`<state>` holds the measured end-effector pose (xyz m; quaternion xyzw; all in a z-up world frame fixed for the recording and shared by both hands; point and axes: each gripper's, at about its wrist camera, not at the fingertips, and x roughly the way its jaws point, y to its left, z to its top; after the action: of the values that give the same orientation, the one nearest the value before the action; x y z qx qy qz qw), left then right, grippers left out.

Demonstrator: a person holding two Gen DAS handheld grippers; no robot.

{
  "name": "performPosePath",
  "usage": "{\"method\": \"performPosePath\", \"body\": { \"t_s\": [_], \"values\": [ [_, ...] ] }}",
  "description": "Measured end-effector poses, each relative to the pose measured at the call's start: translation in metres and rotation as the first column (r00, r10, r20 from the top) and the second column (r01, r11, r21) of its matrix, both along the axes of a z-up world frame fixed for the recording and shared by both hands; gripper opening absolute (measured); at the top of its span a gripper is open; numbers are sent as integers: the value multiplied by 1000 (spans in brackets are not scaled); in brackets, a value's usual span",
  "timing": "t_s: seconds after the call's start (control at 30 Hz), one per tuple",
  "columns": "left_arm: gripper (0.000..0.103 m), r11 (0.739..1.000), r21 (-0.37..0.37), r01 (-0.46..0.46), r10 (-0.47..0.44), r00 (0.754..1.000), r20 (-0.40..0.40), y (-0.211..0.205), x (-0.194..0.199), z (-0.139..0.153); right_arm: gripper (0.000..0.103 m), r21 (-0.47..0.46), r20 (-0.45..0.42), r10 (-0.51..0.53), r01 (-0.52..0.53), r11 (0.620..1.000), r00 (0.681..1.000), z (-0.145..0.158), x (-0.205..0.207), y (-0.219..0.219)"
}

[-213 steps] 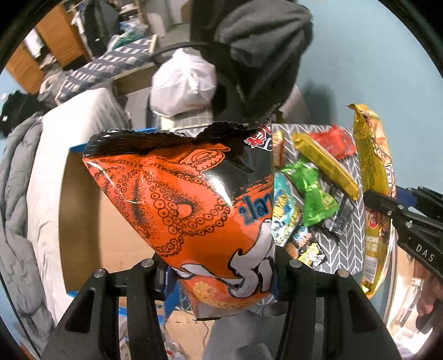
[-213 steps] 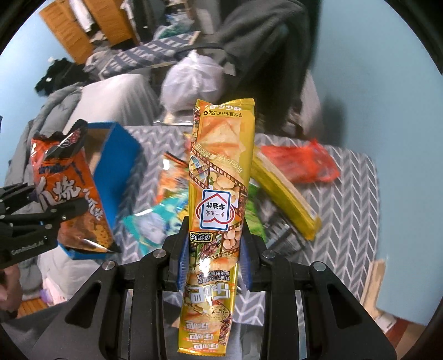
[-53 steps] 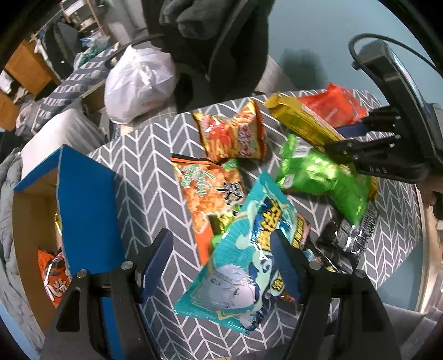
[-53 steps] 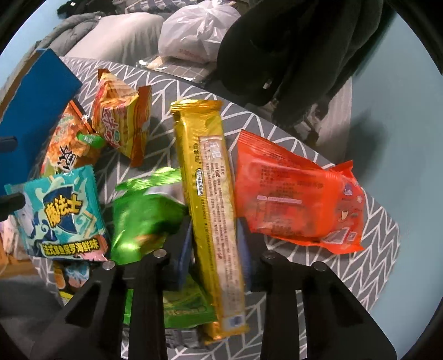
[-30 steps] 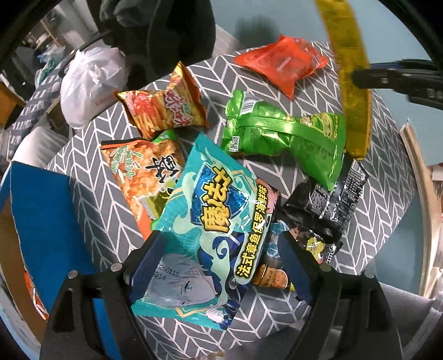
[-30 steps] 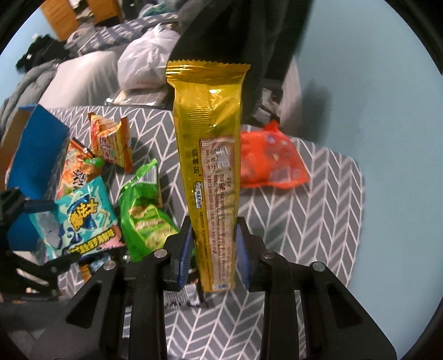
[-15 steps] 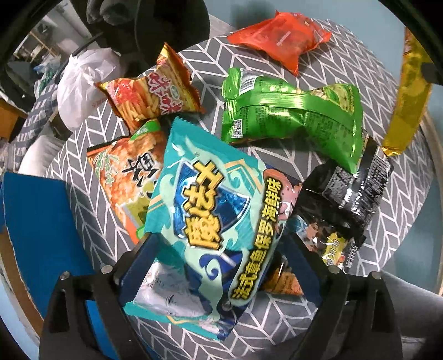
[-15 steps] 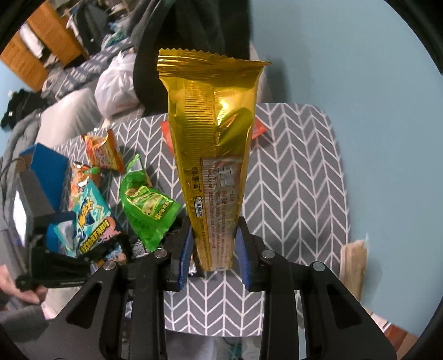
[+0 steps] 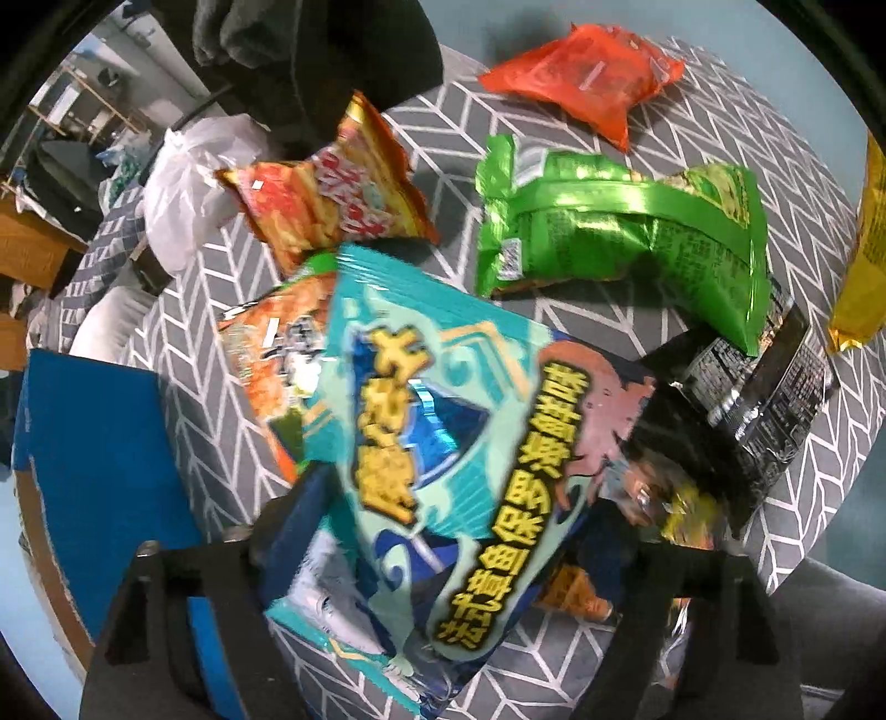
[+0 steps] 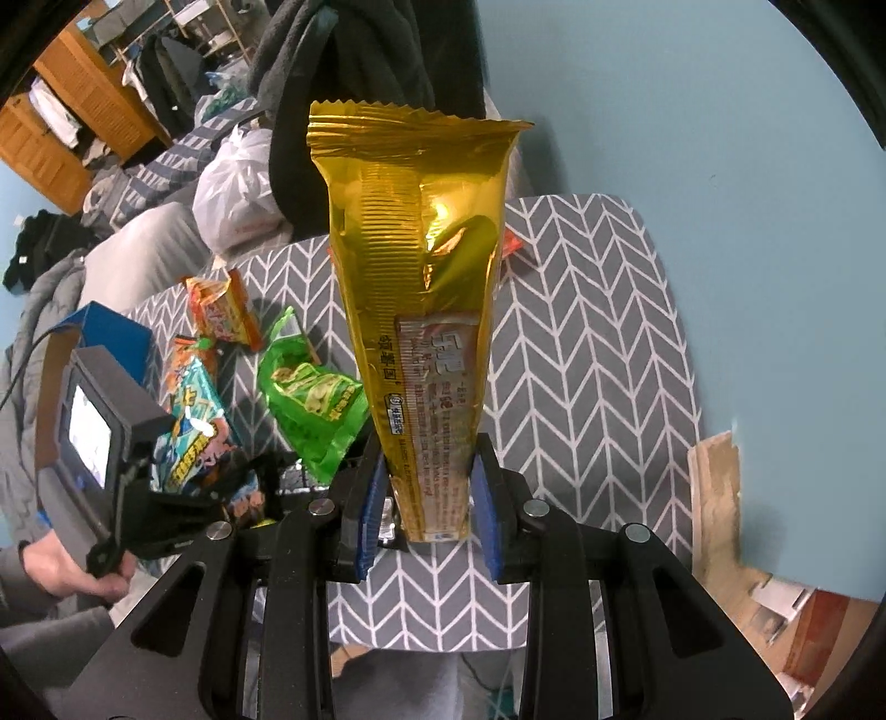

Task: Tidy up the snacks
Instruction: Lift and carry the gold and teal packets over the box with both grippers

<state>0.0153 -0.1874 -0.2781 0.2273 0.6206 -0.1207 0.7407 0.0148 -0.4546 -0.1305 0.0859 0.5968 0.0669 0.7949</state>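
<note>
Left gripper (image 9: pixel 437 548): pointed steeply down over the table; jaws closing with the teal snack bag (image 9: pixel 443 443) between them. Whether the pads already press the bag cannot be told; the view is blurred here.

Teal snack bag: lies on the pile at the near table edge, overlapping an orange-and-green bag (image 9: pixel 271 360) on its left and small dark packets (image 9: pixel 670 498) on its right.

Right gripper (image 10: pixel 426 498): clamped on the lower end of the long gold packet (image 10: pixel 415 266), which stands upright in the jaws, clear of the table and blocking the middle of the right wrist view.

Blue box (image 9: pixel 94 437): at the table's left edge, just beside the pile.

Black foil packet (image 9: pixel 775 399): right of the teal bag, partly under the green bag (image 9: pixel 620 232).

Green bag: mid-table, lying flat, seam side up.

Orange-red chip bag (image 9: pixel 326 199): beyond the teal bag, left of the green one.

Red-orange pouch (image 9: pixel 581 77): far side of the table, apart from the rest.

Table (image 10: pixel 581 360): grey cloth with white chevrons; right half bare.

Person's hand (image 10: pixel 61 570): lower left in the right wrist view, holding the left gripper's handle.

Beyond the table: white plastic bag (image 10: pixel 238 194), dark garment (image 10: pixel 360 44) on a chair, wooden cabinets (image 10: pixel 66 122).
</note>
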Motion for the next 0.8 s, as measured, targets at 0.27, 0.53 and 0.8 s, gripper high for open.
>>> {"method": "performPosePath", "body": {
  "t_s": [0.27, 0.53, 0.8],
  "values": [
    [51, 993, -94, -69, 70, 998, 5, 26, 4, 25, 27, 29, 27, 5, -6, 1000, 1000, 10, -5, 14],
    [32, 971, -185, -149, 153, 988, 10, 55, 2, 54, 27, 42, 51, 35, -37, 998, 998, 20, -6, 36],
    [25, 947, -257, -194, 200, 980, -1, 68, -1, 73, 27, 64, 62, 77, -81, 995, 995, 23, -6, 62]
  ]
}}
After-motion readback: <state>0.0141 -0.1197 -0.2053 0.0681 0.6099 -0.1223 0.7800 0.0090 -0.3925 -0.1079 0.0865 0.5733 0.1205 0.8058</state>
